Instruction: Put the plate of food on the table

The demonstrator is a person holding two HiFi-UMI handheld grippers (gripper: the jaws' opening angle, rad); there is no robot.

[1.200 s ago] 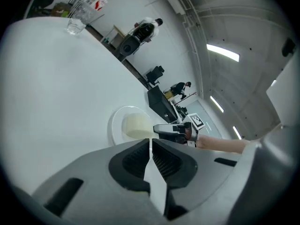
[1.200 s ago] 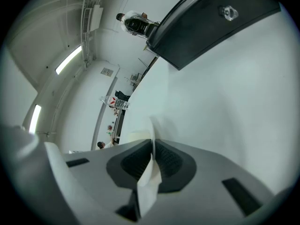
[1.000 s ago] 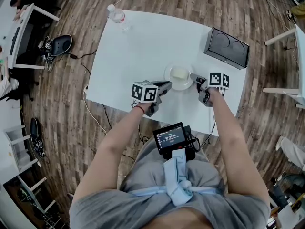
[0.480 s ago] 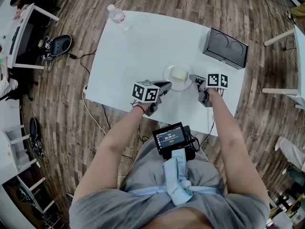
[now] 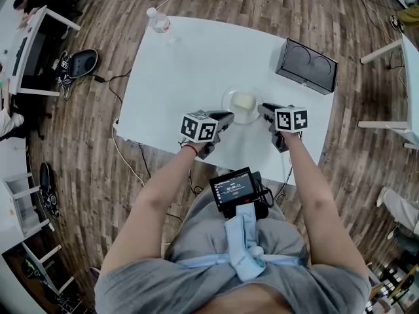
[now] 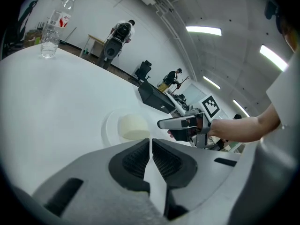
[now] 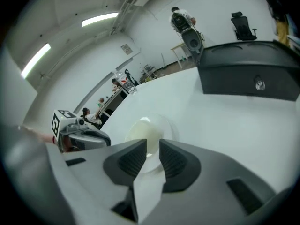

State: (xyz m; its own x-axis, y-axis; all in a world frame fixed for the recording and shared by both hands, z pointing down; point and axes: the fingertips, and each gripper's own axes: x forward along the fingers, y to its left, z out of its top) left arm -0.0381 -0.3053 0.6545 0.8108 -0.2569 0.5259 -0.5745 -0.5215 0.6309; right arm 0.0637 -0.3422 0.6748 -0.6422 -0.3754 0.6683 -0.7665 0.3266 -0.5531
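One plate (image 5: 228, 97) with one pale block of food (image 5: 244, 101) sits flat on the white table (image 5: 196, 64), near its front edge. There are two grippers. The left gripper (image 5: 231, 116) is just beside the plate's near-left rim, its jaws pressed together on nothing. The right gripper (image 5: 261, 108) is at the right rim, its jaws slightly apart and empty. One bottle (image 5: 159, 22) and one black box (image 5: 304, 64) stand further back. The floor (image 5: 98, 142) is wood planks.

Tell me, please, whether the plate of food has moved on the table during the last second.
No. The plate sits at the same spot on the table, just as far from the black box and the water bottle as before.
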